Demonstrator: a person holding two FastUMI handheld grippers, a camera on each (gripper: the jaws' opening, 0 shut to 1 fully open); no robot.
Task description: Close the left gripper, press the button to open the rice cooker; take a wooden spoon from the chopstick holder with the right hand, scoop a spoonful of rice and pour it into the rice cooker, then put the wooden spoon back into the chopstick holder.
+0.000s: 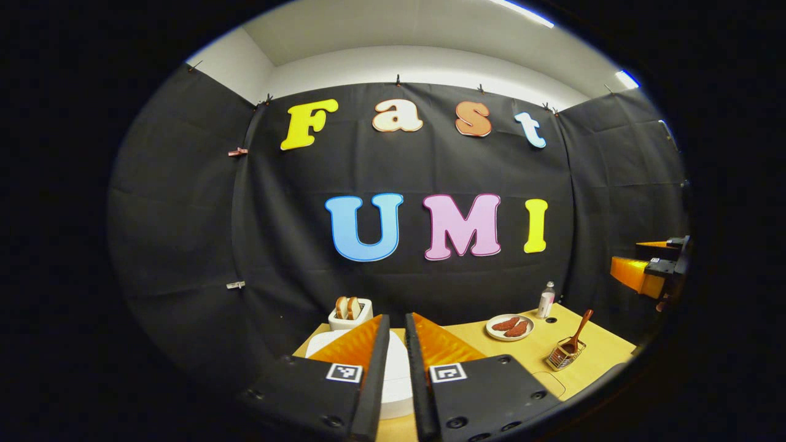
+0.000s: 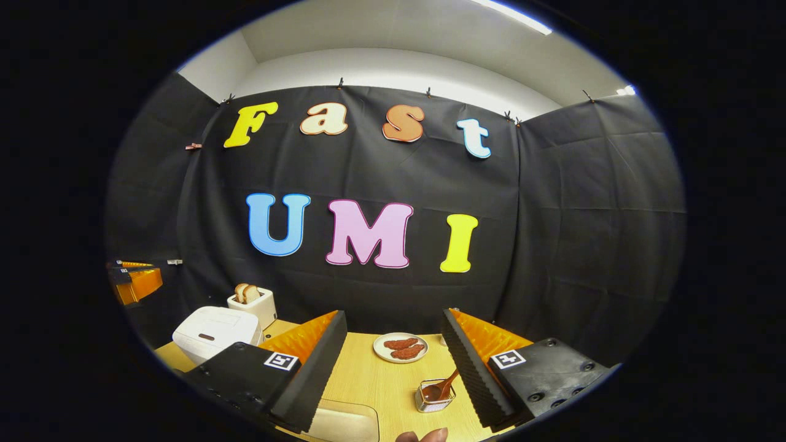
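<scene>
- Tongs on the left [image 1: 397, 344], at the bottom centre of the left gripper view, stand nearly closed, with only a narrow slit between the fingers and nothing held.
- Behind that slit, low in the frame, sits the white rice cooker [image 1: 393, 374] with its lid down, on the wooden table [image 1: 589, 356].
- The right gripper [image 2: 393, 362], at the bottom of the right gripper view, is spread wide and holds nothing.
- Between its fingers, near the lower edge, the chopstick holder [image 2: 435, 396] stands on the table with the wooden spoon [image 2: 443, 387] leaning in it, handle tilted up to the right.
- A plate with two reddish-brown pieces [image 2: 400, 348] lies beyond the holder, toward the cloth wall.
- At lower left of the right gripper view, the cooker sits with a white toaster holding bread [image 2: 253, 304] just behind it.
- A small bottle [image 1: 546, 301] stands right of the plate in the left gripper view.
- Fingertips of a hand [image 2: 422, 436] peek in at the bottom edge of the right gripper view.
</scene>
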